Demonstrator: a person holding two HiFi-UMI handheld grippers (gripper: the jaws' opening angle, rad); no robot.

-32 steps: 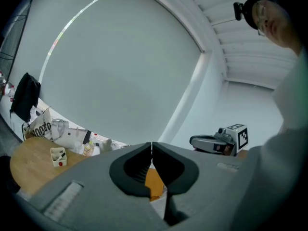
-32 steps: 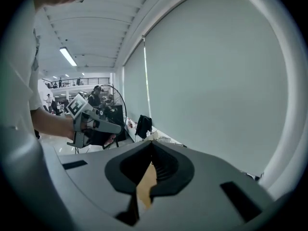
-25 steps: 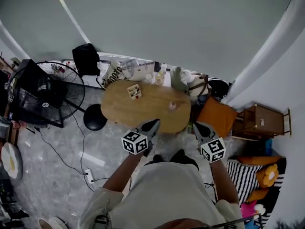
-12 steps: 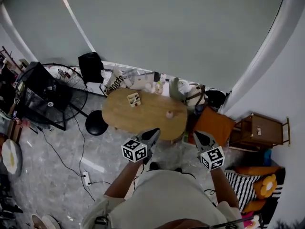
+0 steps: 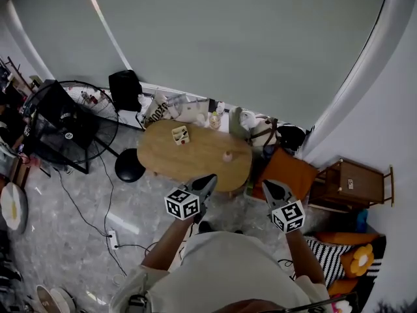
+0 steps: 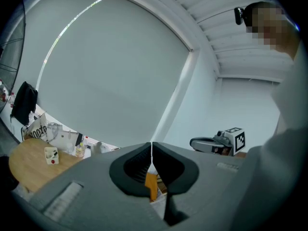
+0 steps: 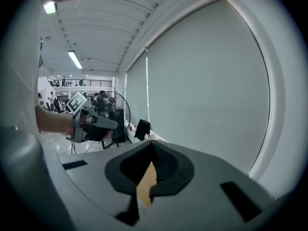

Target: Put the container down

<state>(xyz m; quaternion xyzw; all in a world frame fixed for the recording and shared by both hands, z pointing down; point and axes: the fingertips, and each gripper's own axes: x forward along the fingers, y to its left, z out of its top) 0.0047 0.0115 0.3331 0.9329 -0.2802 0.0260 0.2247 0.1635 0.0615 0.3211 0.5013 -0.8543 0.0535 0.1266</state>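
Container (image 5: 180, 134) is seen resting on the oval table (image 5: 195, 158), over at its far-left part. Left gripper (image 5: 210, 178) and right gripper (image 5: 266, 186) are held out side by side by the table's near edge, jaws pressed together on nothing. Bare wood is seen all round the container; its long axis can't be made out tbh.

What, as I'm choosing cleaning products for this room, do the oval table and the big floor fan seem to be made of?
Oval table: probably wood or wood veneer; even light tan top with a matte look and no glare. Floor fan: black see-through wire guard, likely painted metal, though it is too small to be sure.
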